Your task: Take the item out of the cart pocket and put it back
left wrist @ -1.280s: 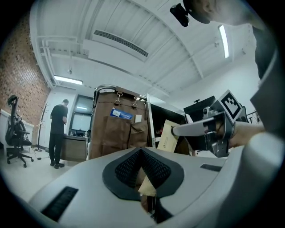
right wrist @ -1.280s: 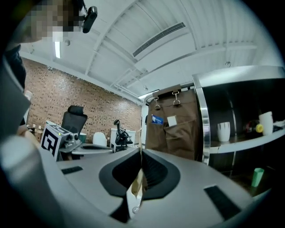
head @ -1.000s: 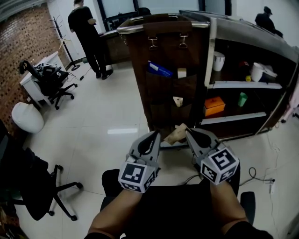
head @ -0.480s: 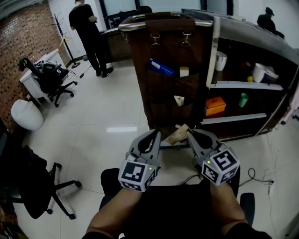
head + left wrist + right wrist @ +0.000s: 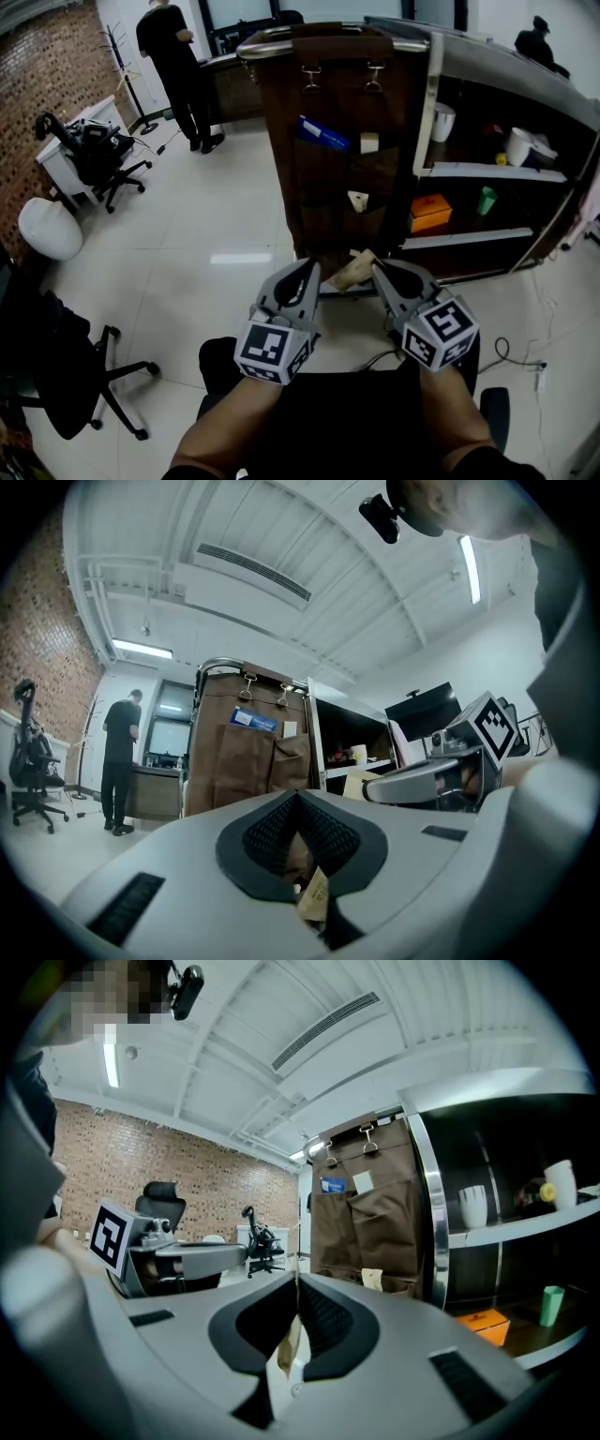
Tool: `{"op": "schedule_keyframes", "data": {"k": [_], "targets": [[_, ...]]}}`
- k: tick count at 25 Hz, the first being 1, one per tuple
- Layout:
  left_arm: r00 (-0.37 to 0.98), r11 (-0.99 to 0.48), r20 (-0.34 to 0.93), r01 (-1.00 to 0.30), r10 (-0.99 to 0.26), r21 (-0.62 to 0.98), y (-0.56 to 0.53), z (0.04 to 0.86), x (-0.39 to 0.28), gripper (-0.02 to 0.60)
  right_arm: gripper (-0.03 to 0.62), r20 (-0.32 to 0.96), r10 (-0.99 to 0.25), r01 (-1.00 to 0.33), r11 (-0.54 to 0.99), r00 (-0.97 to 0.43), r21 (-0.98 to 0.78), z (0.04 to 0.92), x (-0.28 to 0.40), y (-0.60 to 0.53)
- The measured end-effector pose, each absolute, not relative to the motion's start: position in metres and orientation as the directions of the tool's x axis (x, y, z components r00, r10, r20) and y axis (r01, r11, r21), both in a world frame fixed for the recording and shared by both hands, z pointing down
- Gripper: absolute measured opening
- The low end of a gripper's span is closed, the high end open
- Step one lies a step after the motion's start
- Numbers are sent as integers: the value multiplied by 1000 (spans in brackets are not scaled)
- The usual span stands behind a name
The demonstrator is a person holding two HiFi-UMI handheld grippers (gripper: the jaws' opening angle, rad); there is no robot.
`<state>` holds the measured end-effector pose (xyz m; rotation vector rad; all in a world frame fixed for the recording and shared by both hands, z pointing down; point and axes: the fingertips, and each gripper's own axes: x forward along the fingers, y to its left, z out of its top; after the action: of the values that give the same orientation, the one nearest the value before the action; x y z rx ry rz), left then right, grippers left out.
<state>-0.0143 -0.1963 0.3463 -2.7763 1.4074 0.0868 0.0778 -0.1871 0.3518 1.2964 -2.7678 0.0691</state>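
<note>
left gripper pressed together | right gripper pinching tan packet, partly hidden

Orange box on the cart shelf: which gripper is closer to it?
Right. The right gripper sits below and left of the orange box; the left gripper is farther left still, on the right gripper's far side.

L gripper: lower centre, beside R.
R gripper: tan packet at tip.
Cart: top centre, pockets.
Person: upper left.
</note>
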Motion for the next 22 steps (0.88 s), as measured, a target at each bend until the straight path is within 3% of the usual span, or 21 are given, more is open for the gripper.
{"op": "schedule_keyframes", "data": {"k": [22], "targets": [[556, -555, -84, -831, -827, -35, -203, 340, -25, 0, 18, 101, -757, -762, 647, -645, -14, 356, 72, -187]]}}
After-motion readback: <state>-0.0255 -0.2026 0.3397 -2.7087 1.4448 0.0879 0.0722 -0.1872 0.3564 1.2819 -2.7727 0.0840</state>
